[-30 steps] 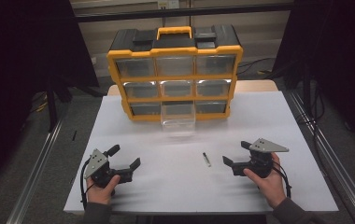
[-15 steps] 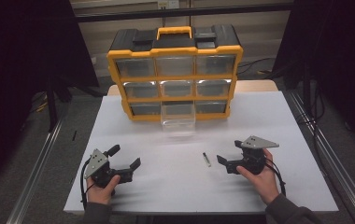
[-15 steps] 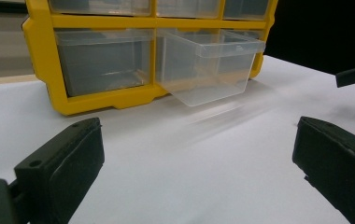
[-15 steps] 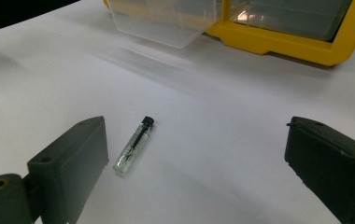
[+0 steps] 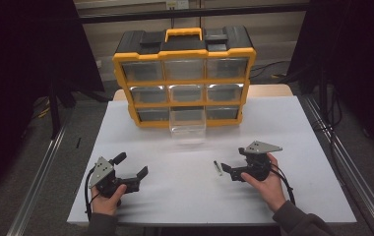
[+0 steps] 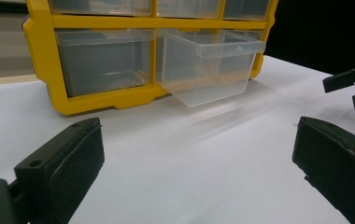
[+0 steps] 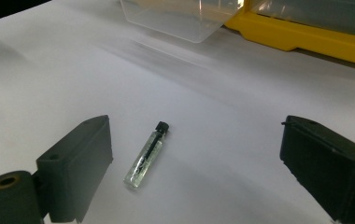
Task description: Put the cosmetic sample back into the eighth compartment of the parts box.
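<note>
On the white desk [image 5: 293, 128], at its far edge, stands a yellow and black plastic organiser with clear drawers [image 5: 185, 73], its bottom middle clear plastic drawer [image 5: 187, 125] pulled out toward the near side. Near the middle right lies a small clear glass vial with a black cap [image 5: 218, 167], flat on the surface, just left of the right tongs [image 5: 230, 170], whose jaws stand wide apart around it in the right gripper view. At the near left, the left tongs [image 5: 132, 166] are also spread apart, holding nothing
</note>
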The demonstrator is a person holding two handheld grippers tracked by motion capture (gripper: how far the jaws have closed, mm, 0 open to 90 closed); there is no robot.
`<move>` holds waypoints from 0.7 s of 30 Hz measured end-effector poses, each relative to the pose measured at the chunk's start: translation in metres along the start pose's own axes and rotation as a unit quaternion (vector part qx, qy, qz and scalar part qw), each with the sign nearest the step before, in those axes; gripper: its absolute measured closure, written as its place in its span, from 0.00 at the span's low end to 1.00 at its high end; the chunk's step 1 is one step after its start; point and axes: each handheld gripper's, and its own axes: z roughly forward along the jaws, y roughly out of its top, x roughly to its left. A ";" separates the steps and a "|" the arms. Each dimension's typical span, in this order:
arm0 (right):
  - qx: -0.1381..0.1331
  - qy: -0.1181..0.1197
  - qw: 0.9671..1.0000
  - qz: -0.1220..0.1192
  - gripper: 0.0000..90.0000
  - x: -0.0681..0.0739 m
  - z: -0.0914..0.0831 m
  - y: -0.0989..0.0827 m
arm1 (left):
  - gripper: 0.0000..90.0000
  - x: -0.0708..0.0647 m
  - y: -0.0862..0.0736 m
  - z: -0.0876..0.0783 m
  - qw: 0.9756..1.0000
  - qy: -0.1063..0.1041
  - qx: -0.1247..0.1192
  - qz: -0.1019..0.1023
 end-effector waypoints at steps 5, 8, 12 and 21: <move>0.010 0.009 1.000 0.003 0.13 0.002 0.005 0.002 | 0.02 0.001 0.000 0.000 1.000 -0.003 0.000 0.002; 0.014 0.008 1.000 0.002 0.14 0.003 0.008 0.003 | 0.02 0.001 0.000 0.000 1.000 -0.004 0.000 0.004; 0.023 0.014 1.000 0.005 0.19 0.003 0.010 0.004 | 0.02 0.000 0.000 0.000 1.000 -0.003 0.001 0.000; 0.053 0.029 0.998 0.009 0.43 0.005 0.016 0.005 | 0.02 0.000 0.000 0.000 1.000 -0.003 -0.001 -0.002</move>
